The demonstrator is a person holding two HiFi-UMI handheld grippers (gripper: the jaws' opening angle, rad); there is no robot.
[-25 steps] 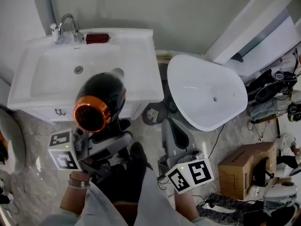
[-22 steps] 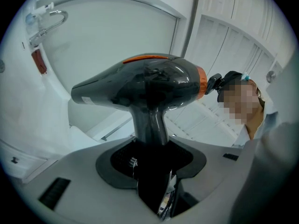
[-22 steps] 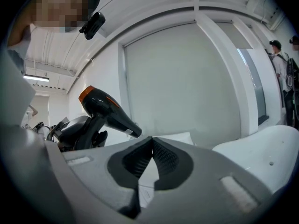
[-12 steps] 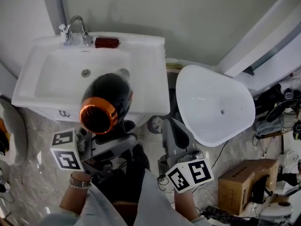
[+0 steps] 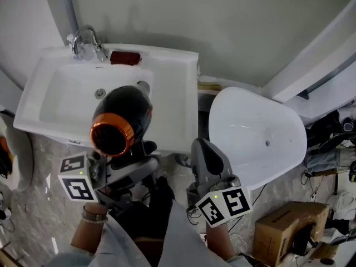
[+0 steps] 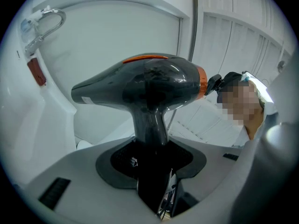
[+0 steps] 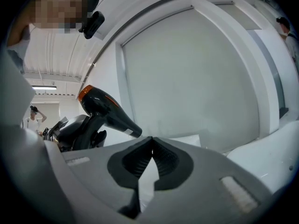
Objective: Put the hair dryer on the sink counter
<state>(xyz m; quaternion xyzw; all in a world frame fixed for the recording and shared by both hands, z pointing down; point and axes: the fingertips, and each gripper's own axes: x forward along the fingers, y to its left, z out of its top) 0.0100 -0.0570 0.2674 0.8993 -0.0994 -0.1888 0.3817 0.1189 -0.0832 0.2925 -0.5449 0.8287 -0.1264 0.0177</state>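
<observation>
A white-walled bathroom with a pale marbled floor [image 5: 30, 204] was the setting, and its white sink counter [image 5: 173, 77] stood against the wall straight beyond our left claw [image 5: 142, 156]. That claw was clamped on the handle of the hair dryer [image 5: 123, 115], a glossy black model with an orange ring at its rear. In the left gripper view we saw the two grey jaws pressing the dark handle from either side, with the dryer's body rising upright above them. From the head view, the body hung over the front right part of the basin [image 5: 69, 102], held aloft rather than resting on the counter. Its nozzle pointed away from us toward the wall and its orange ring faced back at us. A chrome faucet [image 5: 83, 39] sat on the counter's back edge, beyond the left claw and off to its left, and a small red item [image 5: 125, 58] lay beside it. Our right claw [image 5: 203, 148] gripped nothing: in the right gripper view its jaws met at the tips, with only bare wall past them. It stood just right of the left claw and apart from the dryer. A white oval toilet lid [image 5: 256, 138] lay ahead of it and to its right, and a cardboard box [image 5: 286, 230] sat on the floor farther right.
</observation>
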